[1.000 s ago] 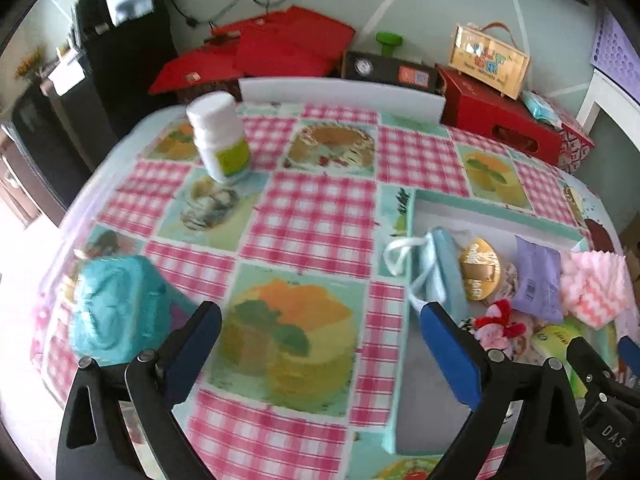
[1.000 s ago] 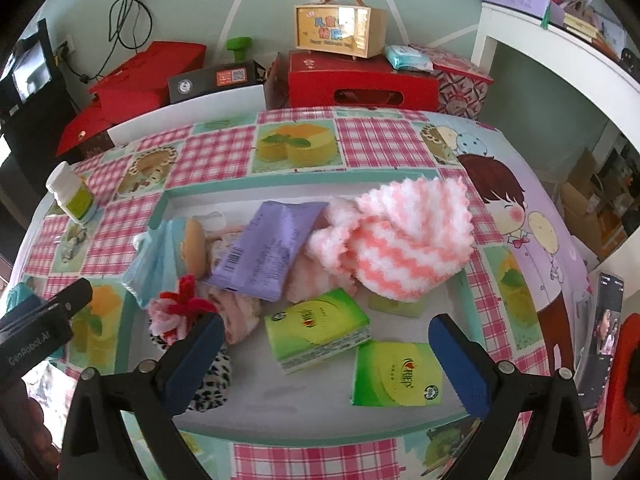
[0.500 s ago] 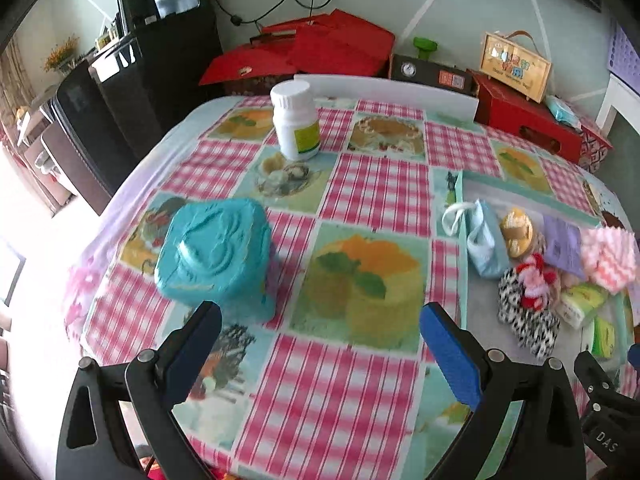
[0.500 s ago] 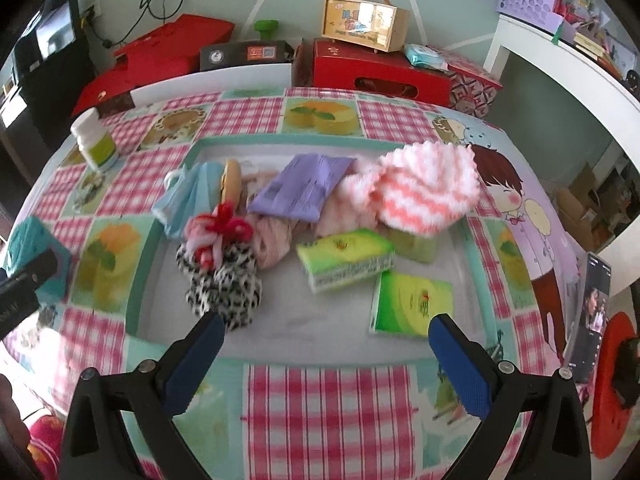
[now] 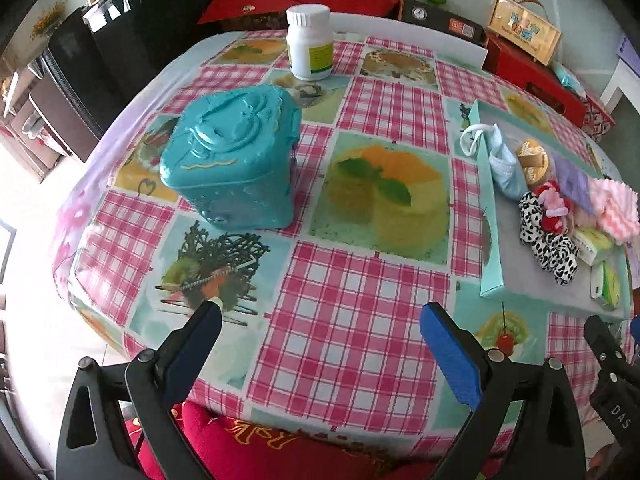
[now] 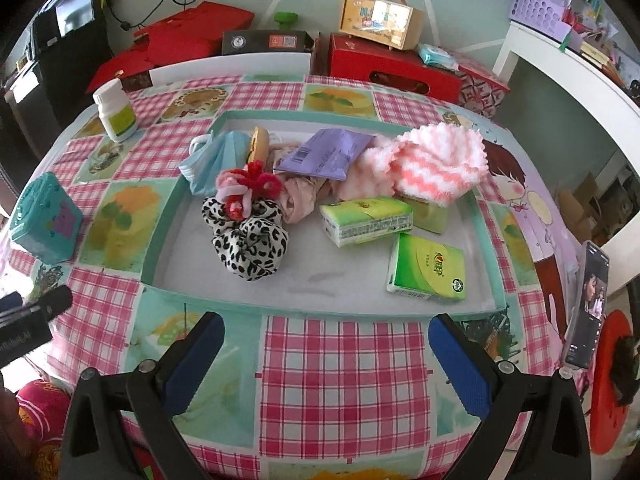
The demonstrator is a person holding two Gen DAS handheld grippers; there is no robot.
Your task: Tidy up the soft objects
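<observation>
A shallow teal-rimmed tray (image 6: 320, 308) (image 5: 490, 240) lies on the checked tablecloth. In it sit a leopard-print scrunchie (image 6: 250, 240) (image 5: 550, 246), a red and pink hair tie (image 6: 250, 186), a blue face mask (image 6: 208, 160) (image 5: 502, 164), a purple packet (image 6: 326, 154), a pink-and-white knitted cloth (image 6: 432, 164) and green tissue packs (image 6: 430, 268). My right gripper (image 6: 326, 338) hangs open over the table's near edge, short of the tray. My left gripper (image 5: 320, 326) is open too, over bare cloth left of the tray, holding nothing.
A teal lidded plastic box (image 5: 234, 160) (image 6: 42, 218) stands left of the tray, with a white pill bottle (image 5: 310, 42) (image 6: 116, 110) behind it. Red boxes (image 6: 394, 74) and a wooden case (image 6: 380, 20) line the back. A phone (image 6: 586, 302) stands at the right edge.
Both grippers have drawn back toward the table's near edge, so the tray and teal box now lie farther ahead. Both stayed open and empty. The tray's contents have not moved.
</observation>
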